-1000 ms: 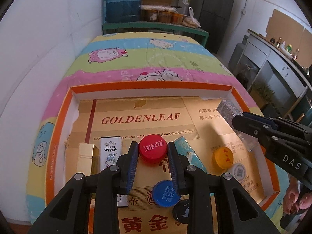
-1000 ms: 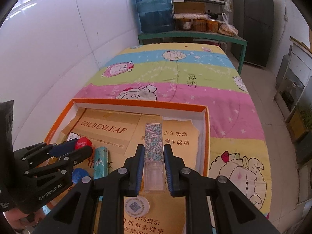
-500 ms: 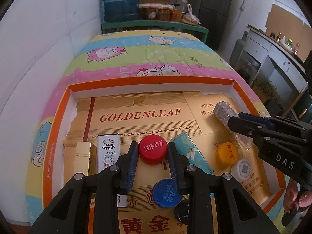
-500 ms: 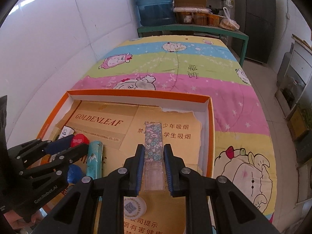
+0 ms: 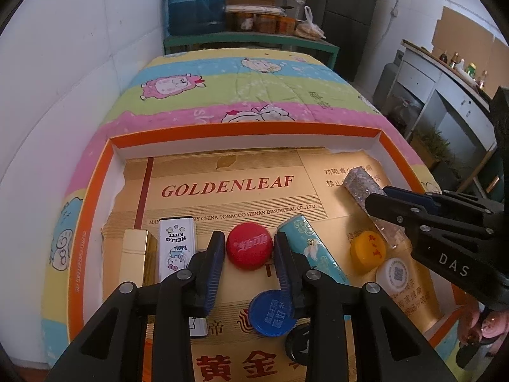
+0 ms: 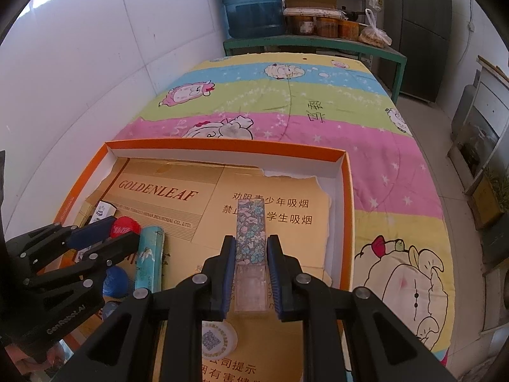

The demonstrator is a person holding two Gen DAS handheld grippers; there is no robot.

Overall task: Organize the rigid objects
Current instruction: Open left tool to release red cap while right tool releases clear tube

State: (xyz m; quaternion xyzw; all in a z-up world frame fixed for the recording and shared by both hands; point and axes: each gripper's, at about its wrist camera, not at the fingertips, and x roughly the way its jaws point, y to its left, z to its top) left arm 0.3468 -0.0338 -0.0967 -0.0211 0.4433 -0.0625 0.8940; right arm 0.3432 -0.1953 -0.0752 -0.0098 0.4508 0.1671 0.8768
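A red bottle cap lies on the gold cardboard inside the orange-rimmed tray. My left gripper straddles it, jaws opening, with a thin gap showing on each side of the cap. In the right wrist view the same left gripper is at the tray's left. My right gripper is shut on a slim floral lighter with a clear base, held above the tray's right half. From the left wrist view, the right gripper and floral lighter hang at the right.
In the tray lie a gold lighter, a white Hello Kitty case, a teal case, and blue, yellow, white and black caps. The tray sits on a striped bedcover; a wall is left.
The left jaws have spread slightly off the red cap, which stays in place. The right gripper with the floral lighter has edged a little toward the tray's middle.
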